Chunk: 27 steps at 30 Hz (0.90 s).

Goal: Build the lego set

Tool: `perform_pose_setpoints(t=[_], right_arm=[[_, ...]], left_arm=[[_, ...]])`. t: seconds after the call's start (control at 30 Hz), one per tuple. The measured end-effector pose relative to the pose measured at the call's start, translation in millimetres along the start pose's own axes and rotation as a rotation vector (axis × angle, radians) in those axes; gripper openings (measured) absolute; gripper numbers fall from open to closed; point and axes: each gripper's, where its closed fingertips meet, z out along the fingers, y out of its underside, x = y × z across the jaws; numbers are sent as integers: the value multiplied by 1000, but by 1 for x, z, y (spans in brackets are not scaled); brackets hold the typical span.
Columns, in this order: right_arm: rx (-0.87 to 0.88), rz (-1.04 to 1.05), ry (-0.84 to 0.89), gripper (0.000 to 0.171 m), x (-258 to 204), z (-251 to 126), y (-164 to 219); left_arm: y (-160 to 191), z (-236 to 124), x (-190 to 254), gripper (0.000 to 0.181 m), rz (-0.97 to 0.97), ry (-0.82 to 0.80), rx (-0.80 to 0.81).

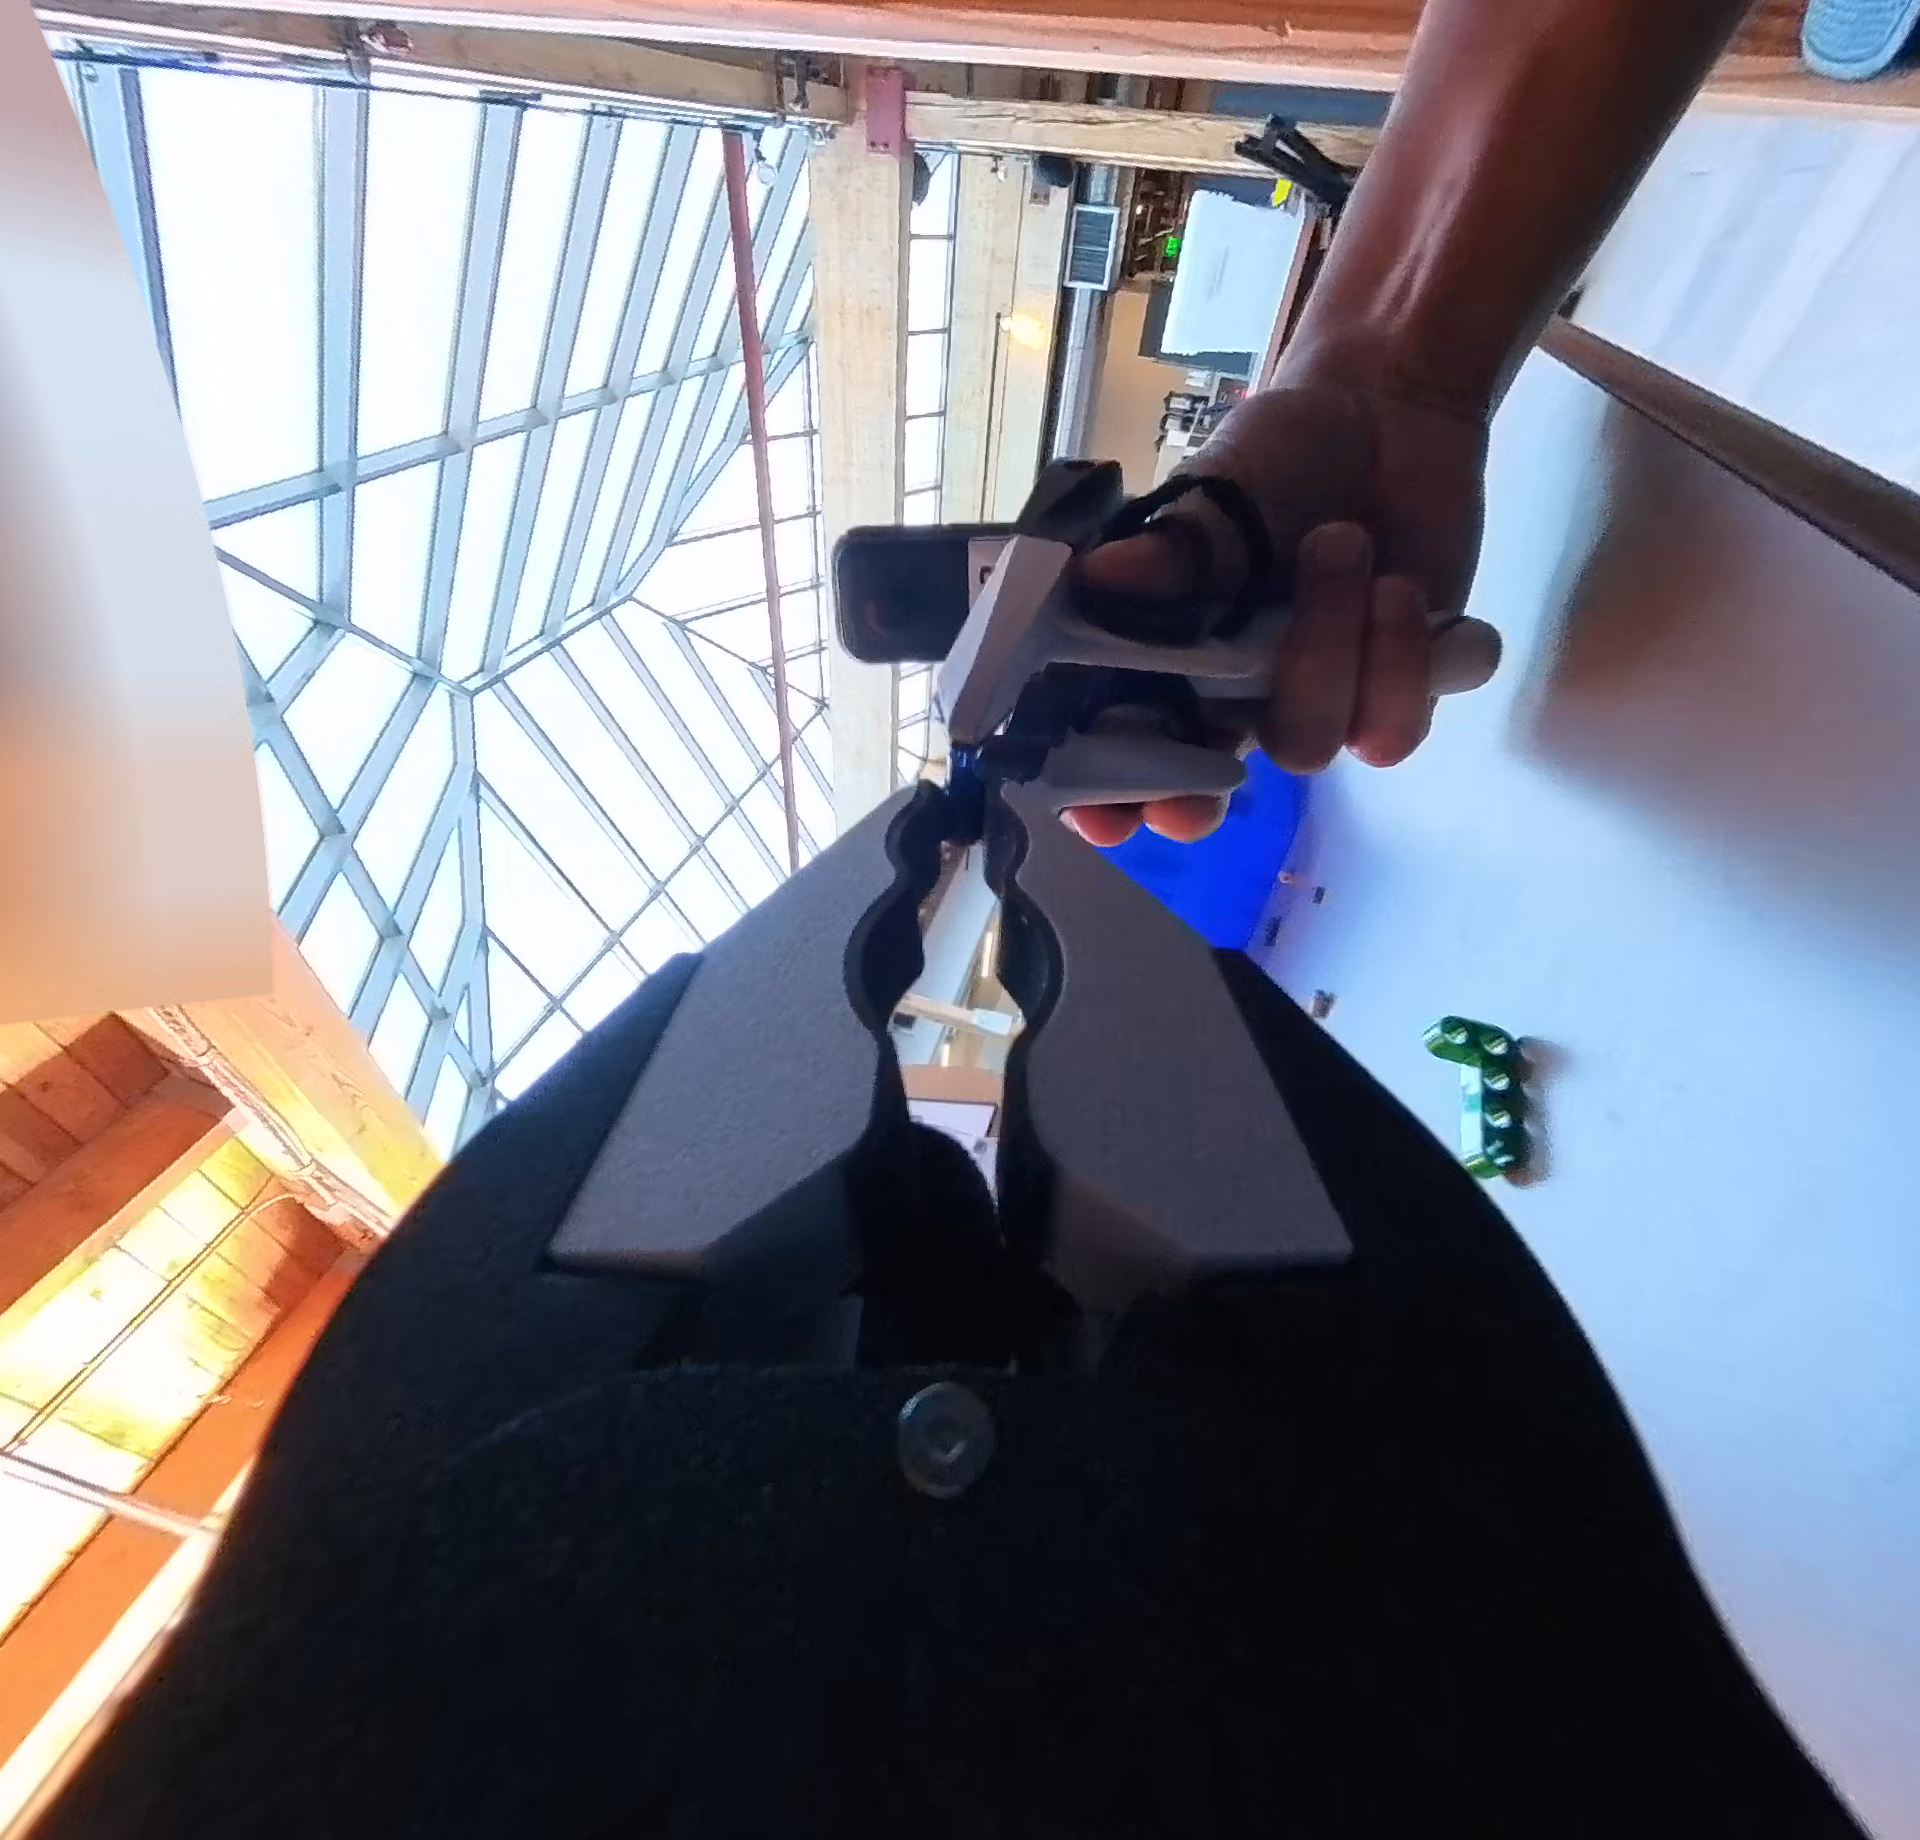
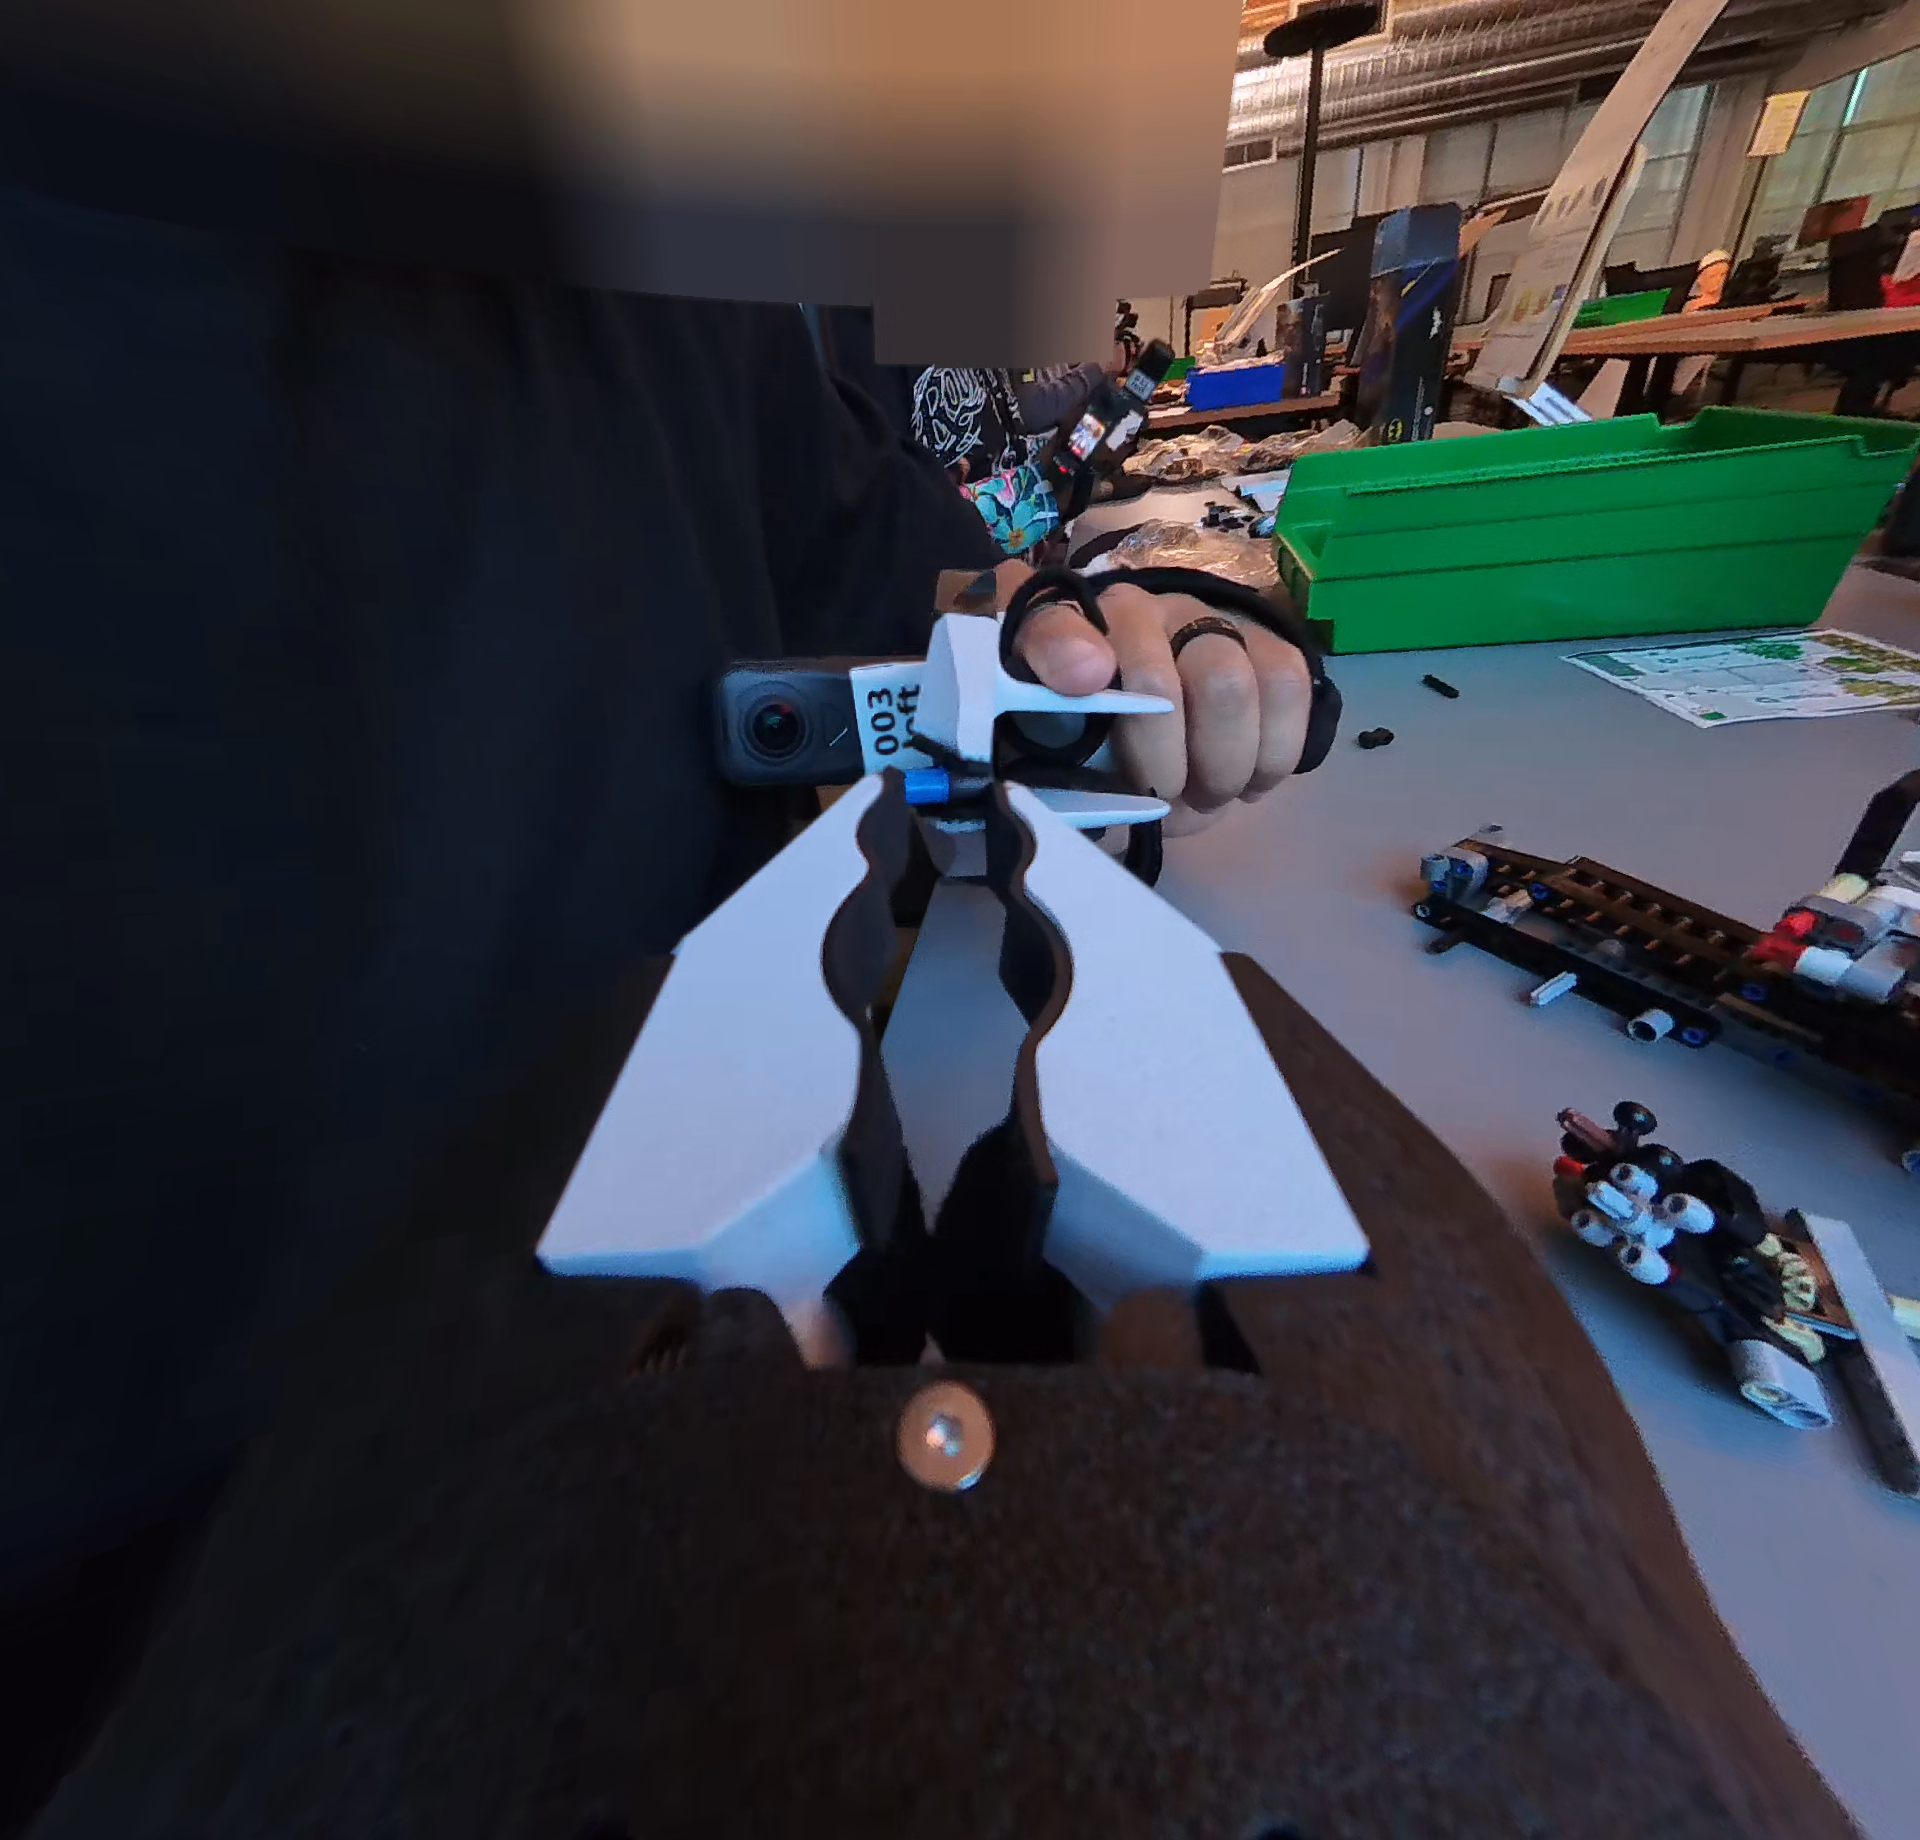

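My left tool [image 1: 961, 803] and right tool [image 2: 951, 803] meet tip to tip above the grey surface [image 2: 1351, 907], nearly closed on a small blue-and-black lego pin [image 2: 928, 784]. If either slackens, I judge it drops.

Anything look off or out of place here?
Nothing broken or spilled. The two grippers meet tip to tip in mid-air around a small blue piece, the left gripper rolled sideways toward the ceiling glass. A green piece lies alone on the table, loose black pins beside the green bin.
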Motion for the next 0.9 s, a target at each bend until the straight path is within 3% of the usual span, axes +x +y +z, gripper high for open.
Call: perform_pose_setpoints(t=[0.13, 0.2, 0.33, 0.53, 0.9], right_arm=[[-39, -8, 78, 15, 11, -4, 3], [-82, -66, 172, 15, 23, -9, 6], [-105, -223, 340, 15, 38, -22, 5], [-48, -403, 428, 15, 35, -29, -3], [-107, -377, 386, 15, 33, -25, 13]], left_arm=[[10, 3, 4, 4, -54, 29, -54], [22, 5, 6, 18, -144, 52, -114], [45, 8, 6, 30, -448, 122, -200], [33, 7, 25, 19, -873, 331, -110], [29, 7, 26, 18, -997, 362, -65]])
